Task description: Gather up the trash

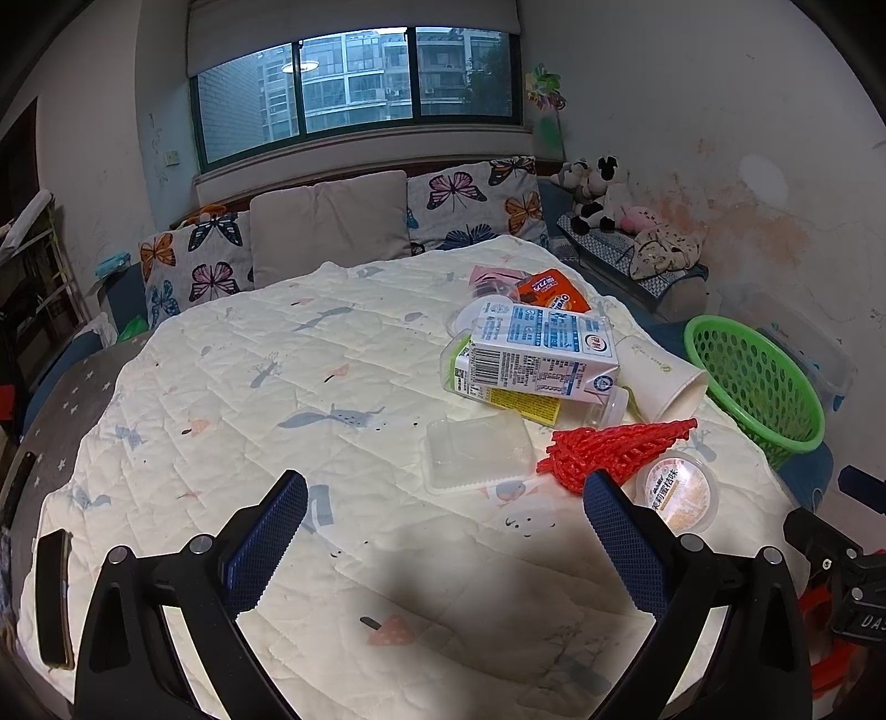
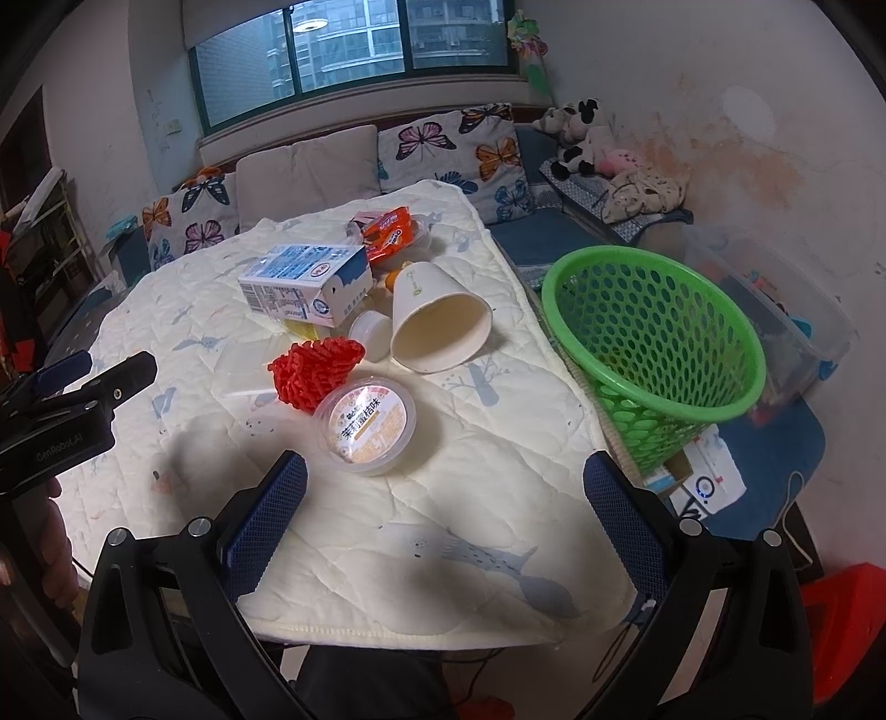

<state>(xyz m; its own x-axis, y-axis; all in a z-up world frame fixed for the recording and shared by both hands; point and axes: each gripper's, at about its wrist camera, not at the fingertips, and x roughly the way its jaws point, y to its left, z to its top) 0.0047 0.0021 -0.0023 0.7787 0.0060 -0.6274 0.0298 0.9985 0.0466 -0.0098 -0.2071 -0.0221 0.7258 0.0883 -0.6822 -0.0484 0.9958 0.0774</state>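
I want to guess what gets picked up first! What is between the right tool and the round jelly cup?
Nothing. In the right wrist view, only bare quilted cloth lies between the open right tool and the jelly cup.

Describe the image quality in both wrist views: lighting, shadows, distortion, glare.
Left wrist view: strong fisheye bending with dark vignetted corners; dim, cool indoor light; a soft shadow lies on the quilt just ahead of the open left gripper. Right wrist view: same curvature; a ceiling lamp reflects in the window; mild glare on the sealed jelly cup; right gripper is open.
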